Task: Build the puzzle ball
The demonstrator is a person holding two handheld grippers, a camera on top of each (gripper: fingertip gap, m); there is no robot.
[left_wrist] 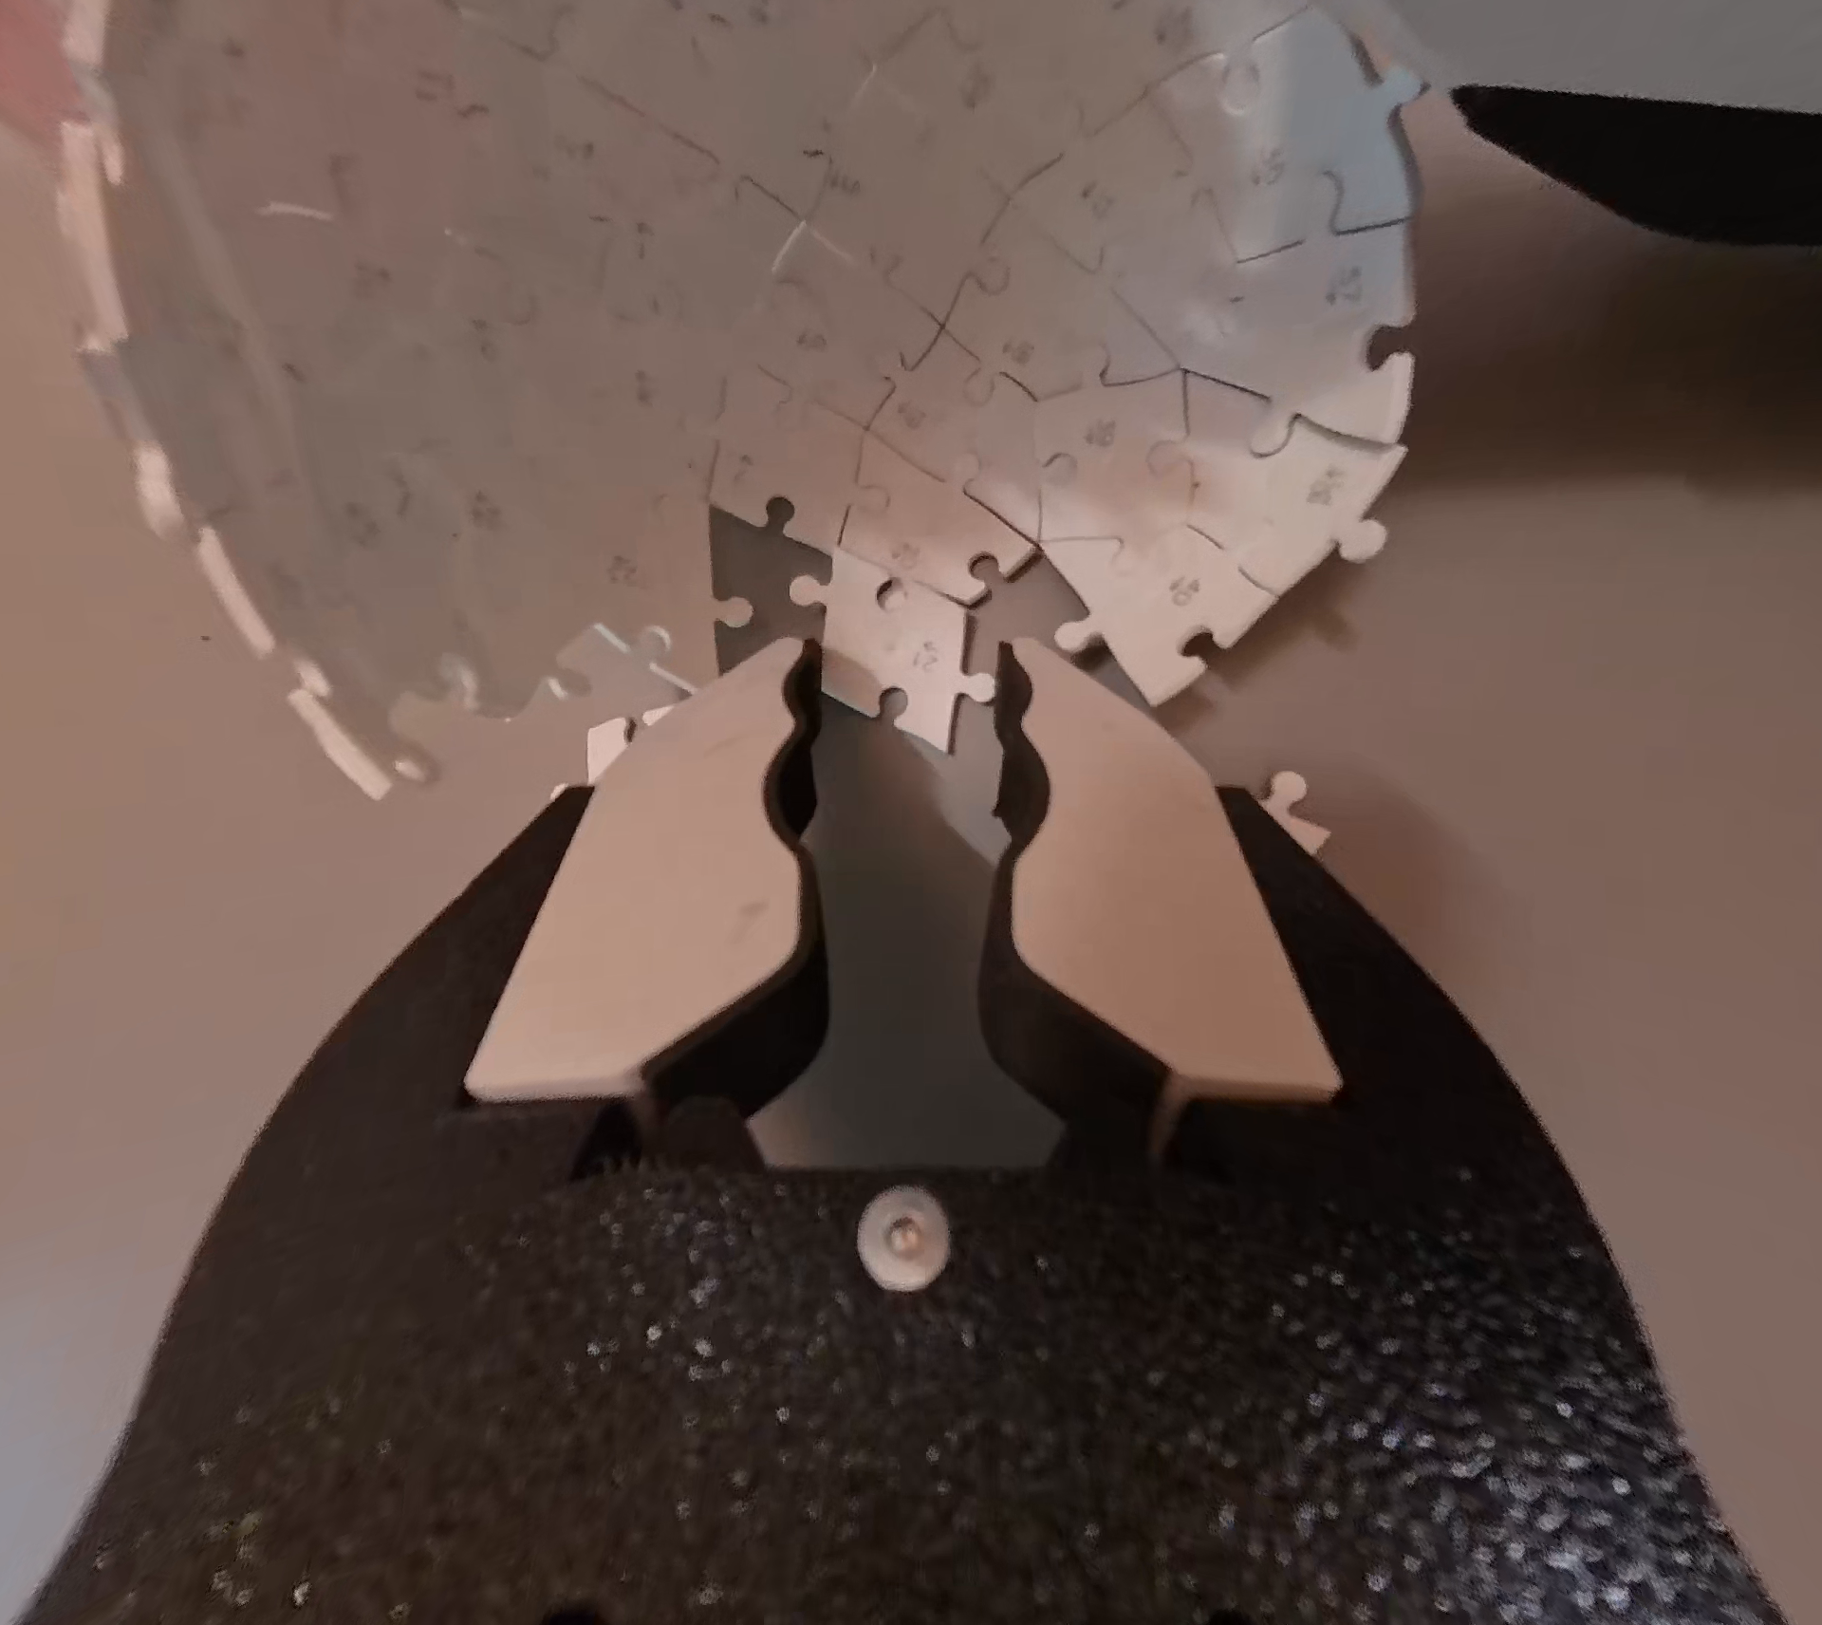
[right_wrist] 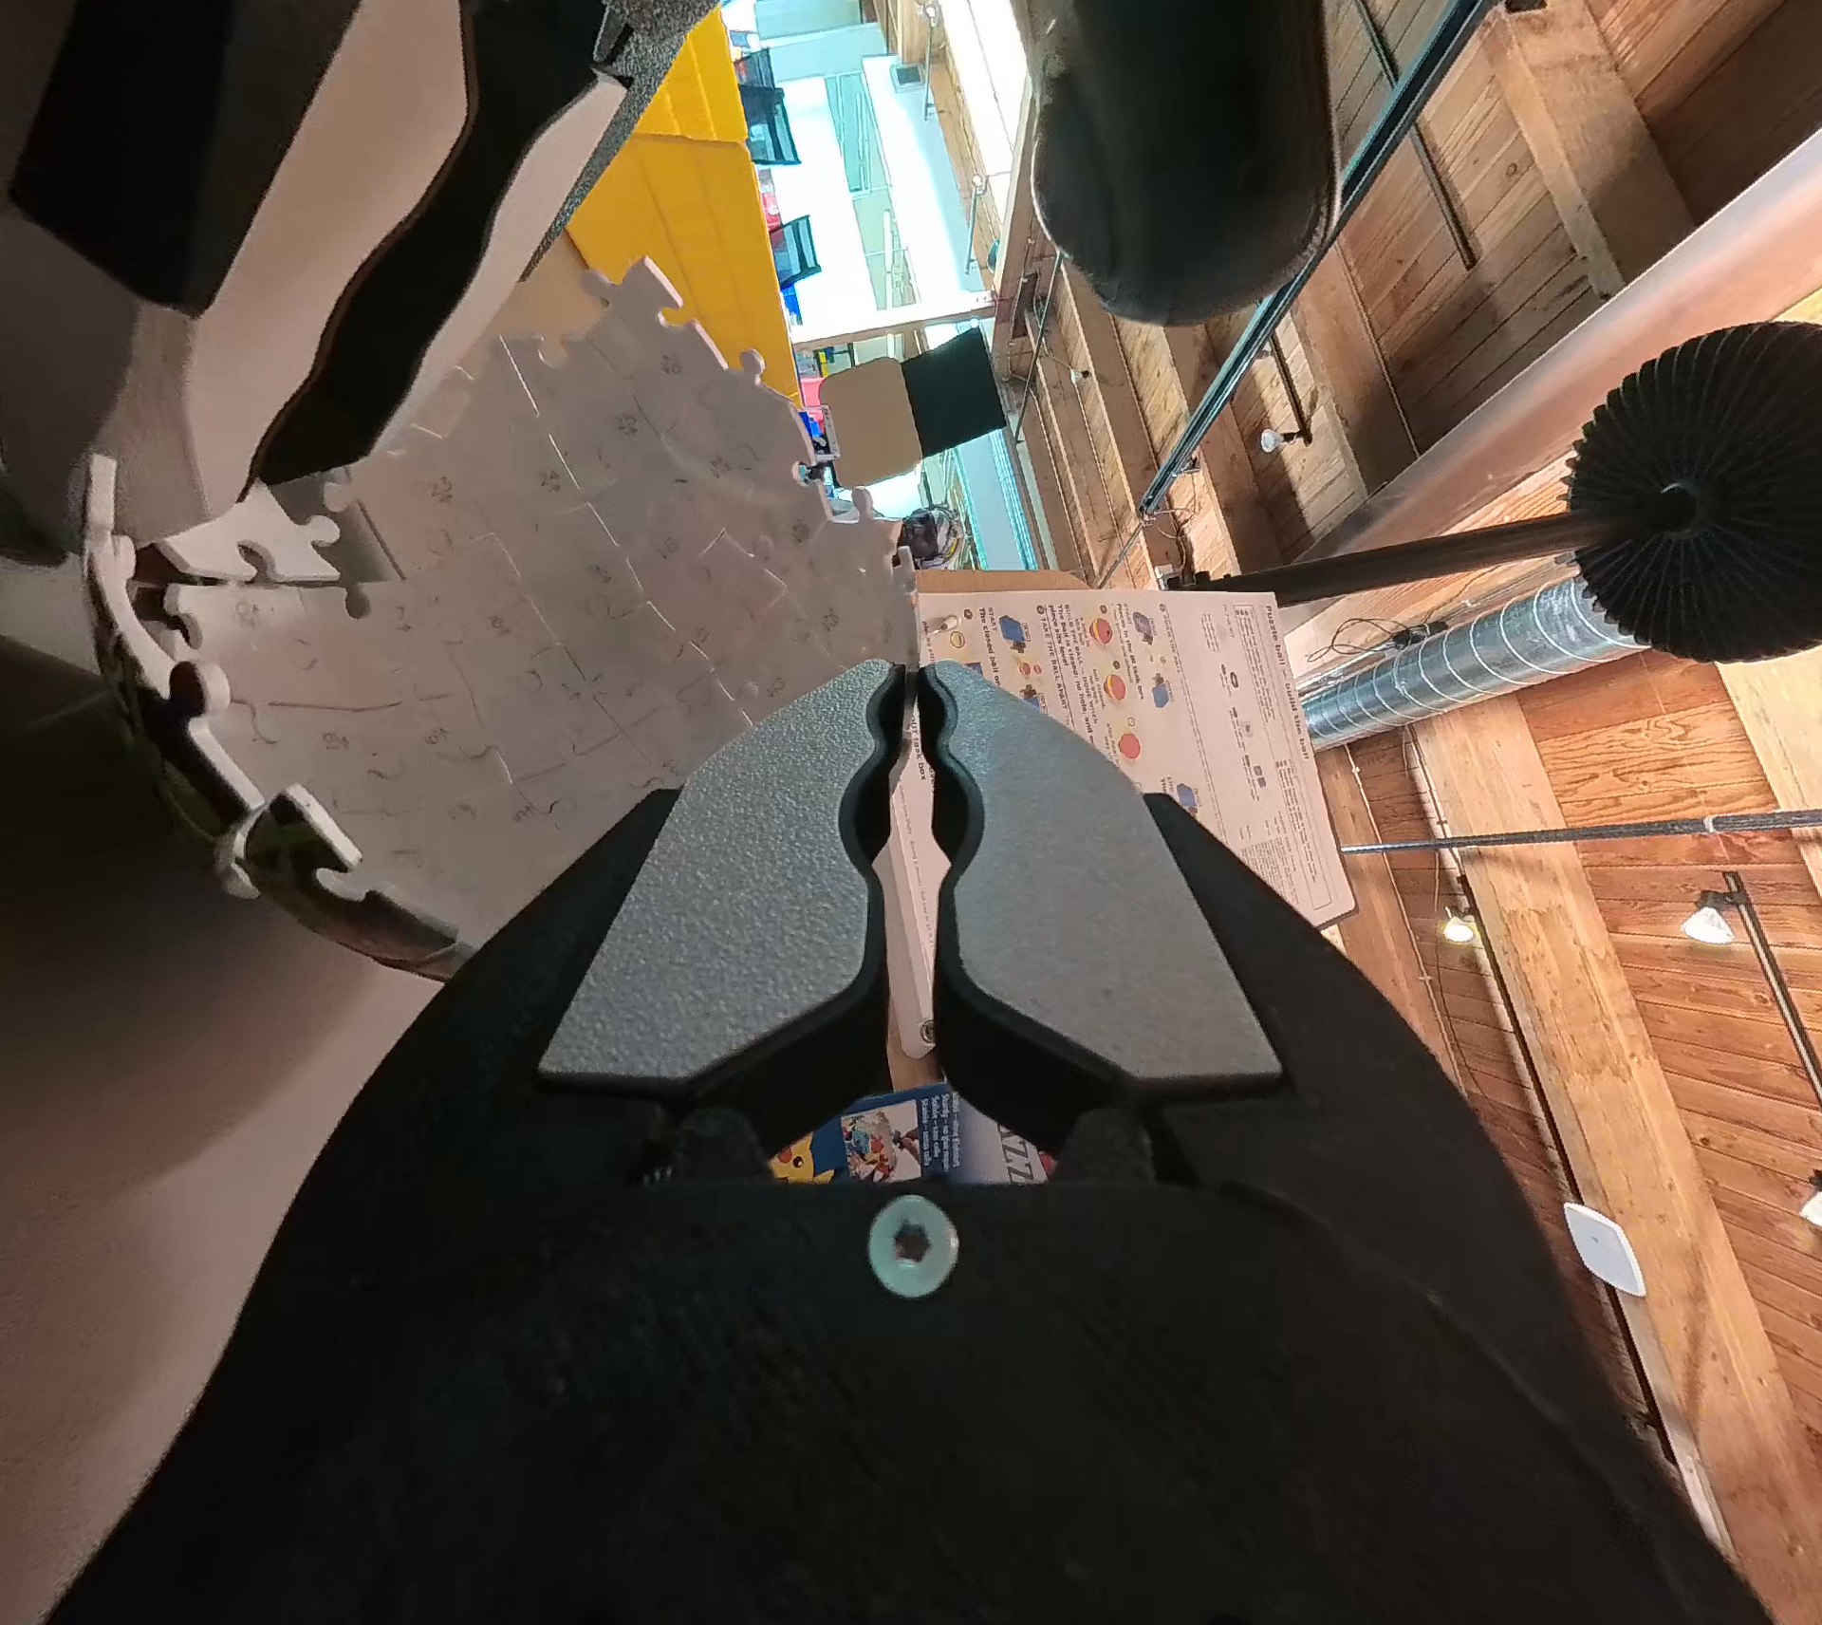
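Note:
The half-built puzzle ball (left_wrist: 611,217) is a curved shell of joined white numbered pieces, seen from its inner side and held tilted above the table (left_wrist: 197,986). My left gripper (left_wrist: 909,659) is open, its tips on either side of a small piece (left_wrist: 922,641) that juts from the shell's lower edge. In the right wrist view the shell (right_wrist: 552,591) fills the left middle. My right gripper (right_wrist: 914,682) is shut on the shell's thin rim. One of the left gripper's fingers (right_wrist: 375,148) comes in from the upper left and reaches the shell's far edge.
Loose white pieces (left_wrist: 1294,808) lie on the table beside my left gripper's fingers. A black object (left_wrist: 1627,167) sits at the right. In the right wrist view a printed instruction sheet (right_wrist: 1183,739) and a colourful box (right_wrist: 887,1134) lie behind my fingers, with a black pleated disc on a pole (right_wrist: 1716,493) at the right. Spacing between my two grippers at the tips: around 12 cm.

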